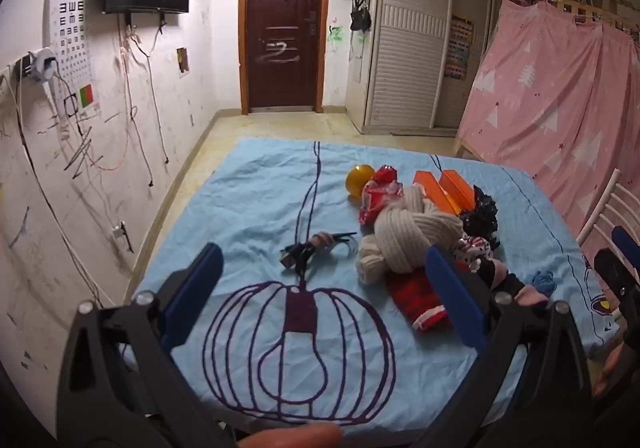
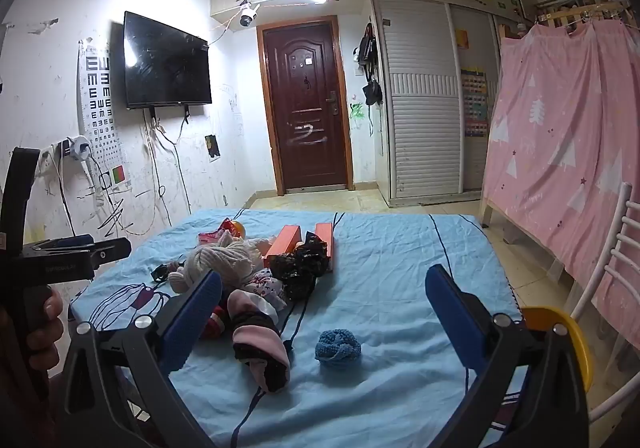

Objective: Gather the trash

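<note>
Hiding beneath cream scarf (image 1: 404, 236), red garment (image 1: 416, 300), yellow ball (image 1: 359, 179) half-covered

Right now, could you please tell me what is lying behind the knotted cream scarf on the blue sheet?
Behind the cream scarf lie a red snack wrapper, a yellow ball and two orange boxes, with a crumpled black bag beside them. Anything under the scarf is covered.
</note>
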Available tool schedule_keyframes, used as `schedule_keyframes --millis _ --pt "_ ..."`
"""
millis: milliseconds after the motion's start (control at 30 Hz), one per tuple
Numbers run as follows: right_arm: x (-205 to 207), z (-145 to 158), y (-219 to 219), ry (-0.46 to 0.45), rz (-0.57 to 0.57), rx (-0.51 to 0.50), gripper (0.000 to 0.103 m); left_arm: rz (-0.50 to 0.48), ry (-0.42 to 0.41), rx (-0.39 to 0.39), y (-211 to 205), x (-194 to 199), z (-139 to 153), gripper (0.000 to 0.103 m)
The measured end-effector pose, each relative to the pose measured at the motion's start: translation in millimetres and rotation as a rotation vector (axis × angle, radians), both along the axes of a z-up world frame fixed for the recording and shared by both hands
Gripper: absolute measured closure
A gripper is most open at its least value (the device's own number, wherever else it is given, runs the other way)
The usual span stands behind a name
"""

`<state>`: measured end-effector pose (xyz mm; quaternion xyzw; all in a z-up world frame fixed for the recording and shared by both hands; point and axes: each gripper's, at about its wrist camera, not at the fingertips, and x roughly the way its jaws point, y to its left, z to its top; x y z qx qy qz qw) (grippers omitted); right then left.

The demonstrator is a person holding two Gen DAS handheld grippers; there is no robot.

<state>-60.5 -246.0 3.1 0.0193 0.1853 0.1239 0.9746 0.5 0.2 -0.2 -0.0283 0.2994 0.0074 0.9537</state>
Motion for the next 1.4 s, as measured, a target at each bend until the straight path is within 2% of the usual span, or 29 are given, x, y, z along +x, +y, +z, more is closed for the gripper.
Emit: schedule_keyframes --millis 1400 --pt "0.6 -3.1 4.5 -0.003 0.011 -0.011 0.008 -0.001 0.007 -0.002 -1.3 -0.8 -3.1 0.006"
